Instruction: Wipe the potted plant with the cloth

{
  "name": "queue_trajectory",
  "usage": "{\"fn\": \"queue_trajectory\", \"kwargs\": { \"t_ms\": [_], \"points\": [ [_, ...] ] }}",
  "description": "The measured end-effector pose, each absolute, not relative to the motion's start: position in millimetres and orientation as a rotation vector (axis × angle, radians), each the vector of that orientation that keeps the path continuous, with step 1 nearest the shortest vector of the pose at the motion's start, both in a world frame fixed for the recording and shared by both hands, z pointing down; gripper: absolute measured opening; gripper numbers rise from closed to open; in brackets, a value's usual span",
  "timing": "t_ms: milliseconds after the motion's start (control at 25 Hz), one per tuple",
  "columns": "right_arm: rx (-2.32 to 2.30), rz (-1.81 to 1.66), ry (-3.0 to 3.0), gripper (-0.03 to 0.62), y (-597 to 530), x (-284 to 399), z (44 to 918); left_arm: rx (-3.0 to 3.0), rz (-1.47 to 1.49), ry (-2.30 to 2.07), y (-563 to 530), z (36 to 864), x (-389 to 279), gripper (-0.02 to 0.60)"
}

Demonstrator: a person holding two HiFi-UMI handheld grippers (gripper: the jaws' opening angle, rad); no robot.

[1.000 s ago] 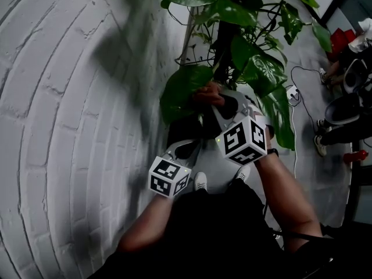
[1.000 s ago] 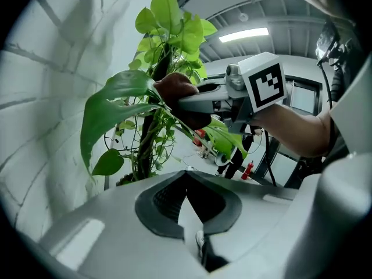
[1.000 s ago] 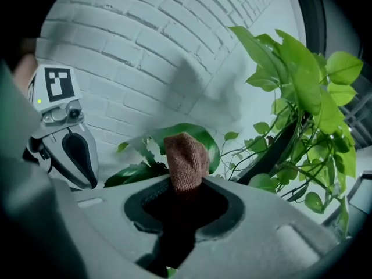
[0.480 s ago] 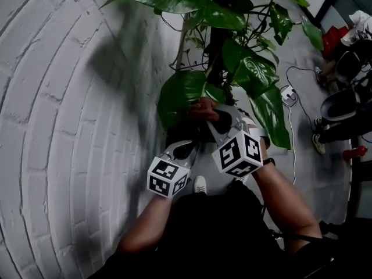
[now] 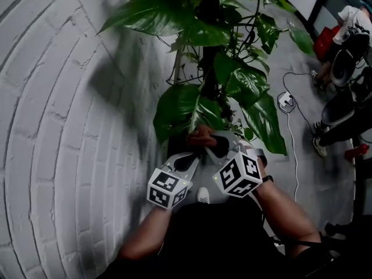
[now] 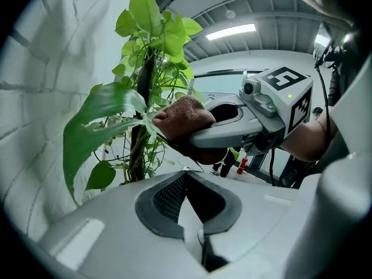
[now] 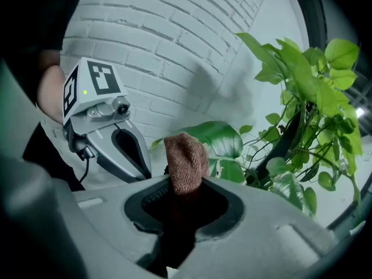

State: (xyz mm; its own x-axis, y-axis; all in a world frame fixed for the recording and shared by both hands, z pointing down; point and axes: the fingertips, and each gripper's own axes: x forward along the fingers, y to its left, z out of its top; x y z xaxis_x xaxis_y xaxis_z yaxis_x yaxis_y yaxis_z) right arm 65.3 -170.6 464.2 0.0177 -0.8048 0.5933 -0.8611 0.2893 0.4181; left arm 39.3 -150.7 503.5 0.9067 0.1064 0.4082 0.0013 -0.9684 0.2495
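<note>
We see a reddish-brown knitted cloth (image 7: 185,158) against the potted plant's (image 5: 174,106) glossy green leaves. The wall (image 5: 52,115) is white-painted brick. The left gripper (image 6: 187,185) and right gripper (image 7: 186,192) are pale grey, dark-lined, with black-and-white square-patterned cubes (image 5: 168,189).

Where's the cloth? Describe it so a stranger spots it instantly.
Start at the white brick wall and find the leafy potted plant against it. At its low big leaf, the right gripper has its jaws shut on the cloth: a rust-brown knitted wad, the only fuzzy brown thing amid glossy green leaves.
</note>
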Motion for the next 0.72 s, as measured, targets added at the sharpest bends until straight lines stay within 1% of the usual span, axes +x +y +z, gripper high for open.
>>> {"fn": "queue_trajectory", "kwargs": {
  "t_ms": [200, 360, 520, 720],
  "points": [
    [1.486, 0.186, -1.904, 0.069, -160.0, 53.2, 448.6, 2.841, 0.666, 0.103, -149.3, 482.9, 30.6, 0.017],
    [1.511, 0.183, -2.052, 0.069, -155.4, 43.8, 403.0, 2.858, 0.683, 0.098, -152.3, 453.1, 18.7, 0.017],
    [1.597, 0.059, -2.107, 0.069, -159.8, 57.6, 340.6, 2.889, 0.655, 0.036, -165.6, 416.8, 14.8, 0.017],
    [1.716, -0.146, -2.152, 0.069, -167.9, 86.1, 249.1, 2.946, 0.587, -0.017, -178.4, 367.9, 32.1, 0.017]
  ]
}}
